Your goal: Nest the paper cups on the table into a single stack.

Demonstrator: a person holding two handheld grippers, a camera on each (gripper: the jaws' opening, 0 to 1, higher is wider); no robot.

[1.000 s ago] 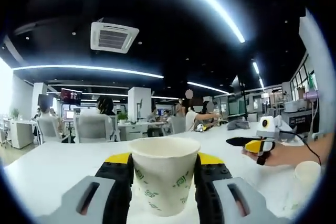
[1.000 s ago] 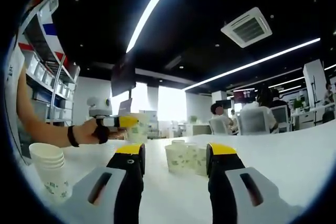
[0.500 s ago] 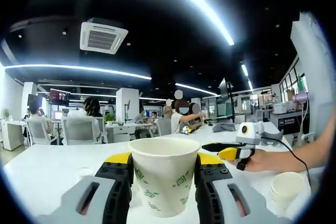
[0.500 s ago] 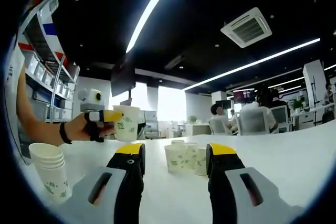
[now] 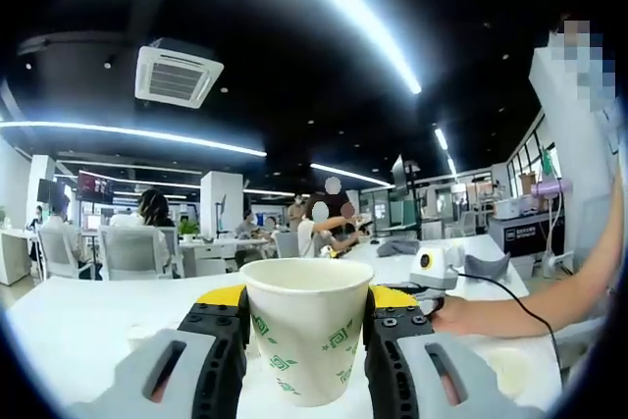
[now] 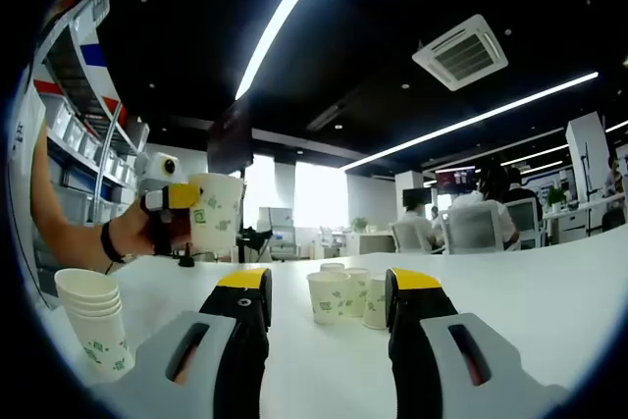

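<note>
Stack (image 6: pixel 93 326): we see several paper cups nested, upright on the desk (image 6: pixel 549 311).
Loose cups (image 6: pixel 350 296): three, upright, bunched together.
Left gripper (image 5: pixel 307 326): clamped on our empty paper cup (image 5: pixel 307 340).
Right gripper (image 6: pixel 327 316): jaws apart, holding nothing.

- An open-plan office.
- Beyond the left gripper (image 5: pixel 308 313), people sit in office chairs (image 5: pixel 132 252) at rows of desks (image 5: pixel 221 247).
- Above it hang a ceiling air-conditioning unit (image 5: pixel 172 76) and long strip lights (image 5: pixel 339 9).
- Left of the right gripper (image 6: pixel 328 303) stand shelves (image 6: pixel 90 159).
</note>
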